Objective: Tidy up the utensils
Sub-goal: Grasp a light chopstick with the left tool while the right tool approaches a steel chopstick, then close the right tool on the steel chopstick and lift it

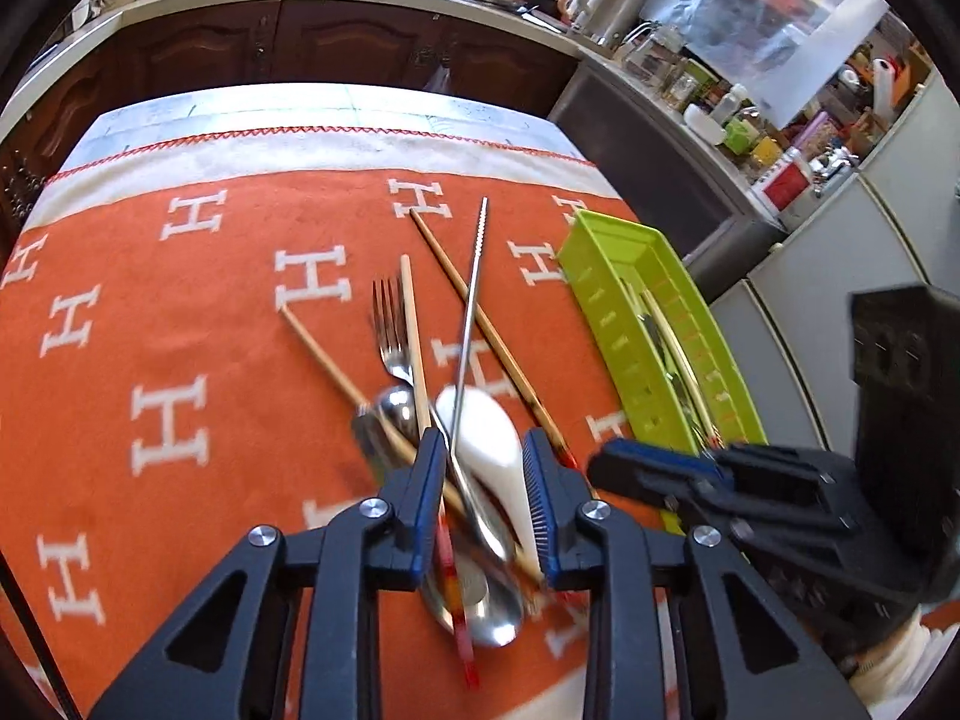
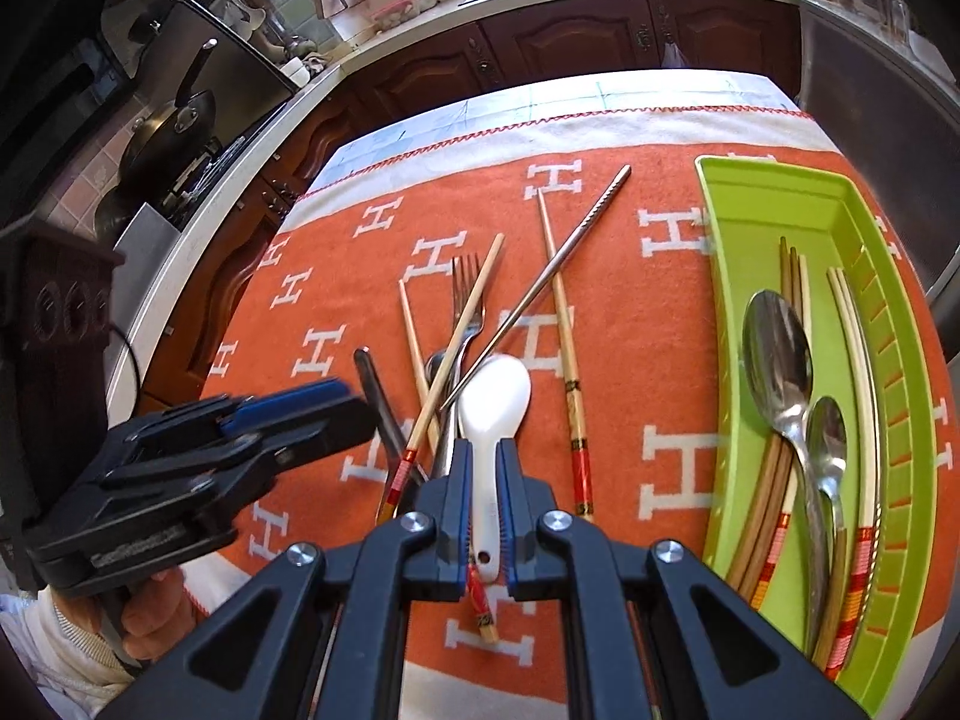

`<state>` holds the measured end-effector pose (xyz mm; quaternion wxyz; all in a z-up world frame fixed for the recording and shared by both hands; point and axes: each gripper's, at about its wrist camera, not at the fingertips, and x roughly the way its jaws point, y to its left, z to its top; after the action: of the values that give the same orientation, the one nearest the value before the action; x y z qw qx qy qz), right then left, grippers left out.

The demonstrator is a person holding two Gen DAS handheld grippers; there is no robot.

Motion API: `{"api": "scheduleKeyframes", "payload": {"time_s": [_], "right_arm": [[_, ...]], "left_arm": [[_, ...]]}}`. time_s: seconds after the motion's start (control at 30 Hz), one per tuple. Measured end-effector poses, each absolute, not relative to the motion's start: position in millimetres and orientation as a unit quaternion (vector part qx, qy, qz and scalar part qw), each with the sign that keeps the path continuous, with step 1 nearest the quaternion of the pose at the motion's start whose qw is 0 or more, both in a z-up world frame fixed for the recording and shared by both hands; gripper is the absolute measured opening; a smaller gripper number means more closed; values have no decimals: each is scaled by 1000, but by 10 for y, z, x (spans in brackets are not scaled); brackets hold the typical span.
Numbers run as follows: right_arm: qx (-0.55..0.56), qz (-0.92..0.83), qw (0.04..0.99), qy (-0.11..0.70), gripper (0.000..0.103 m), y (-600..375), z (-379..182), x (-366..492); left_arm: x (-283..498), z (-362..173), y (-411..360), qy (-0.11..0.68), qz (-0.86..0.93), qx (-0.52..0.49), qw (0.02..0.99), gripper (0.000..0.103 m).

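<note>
Fingers of our right gripper [image 2: 483, 504] are clamping the white glossy ceramic soup spoon [image 2: 492, 414] by its slippery, chippable handle amid piled utensils, beside the lime-green plastic tray [image 2: 774, 192], while our left gripper [image 1: 480, 498] is hanging part-open, holding nothing.

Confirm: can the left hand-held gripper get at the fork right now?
Probably, near the tines only. The fork lies ahead of the left hand-held gripper with its tines bare, but a wooden chopstick crosses its neck and its handle runs under the pile.
</note>
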<state>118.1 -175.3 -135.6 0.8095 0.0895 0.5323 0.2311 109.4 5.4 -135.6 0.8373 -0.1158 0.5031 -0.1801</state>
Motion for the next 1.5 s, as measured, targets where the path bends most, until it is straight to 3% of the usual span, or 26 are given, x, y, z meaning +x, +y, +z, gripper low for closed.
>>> {"api": "scheduleKeyframes", "payload": {"time_s": [0.63,0.67,0.73,0.93,1.23,1.5], "right_arm": [[124,216,808,534,8,-1897,-1413,1603],[126,215,807,535,8,-1902,-1416,1637],[130,212,806,538,8,-1912,-1427,1697],[166,193,792,554,15,-1952,-1499,1966],[230,145,765,584,16,-1921,-1700,2474],[223,114,760,599,16,-1776,-1869,2694]], "left_arm": [[1585,-1794,-60,546,-91,-78,829,21],[1589,-1796,-64,546,-90,-77,829,20],[1585,-1777,-72,540,-89,-75,834,4],[1577,-1744,0,542,-88,-107,829,3],[1482,-1590,151,528,-97,-143,832,3],[1463,-1507,249,521,-100,-164,832,3]]}}
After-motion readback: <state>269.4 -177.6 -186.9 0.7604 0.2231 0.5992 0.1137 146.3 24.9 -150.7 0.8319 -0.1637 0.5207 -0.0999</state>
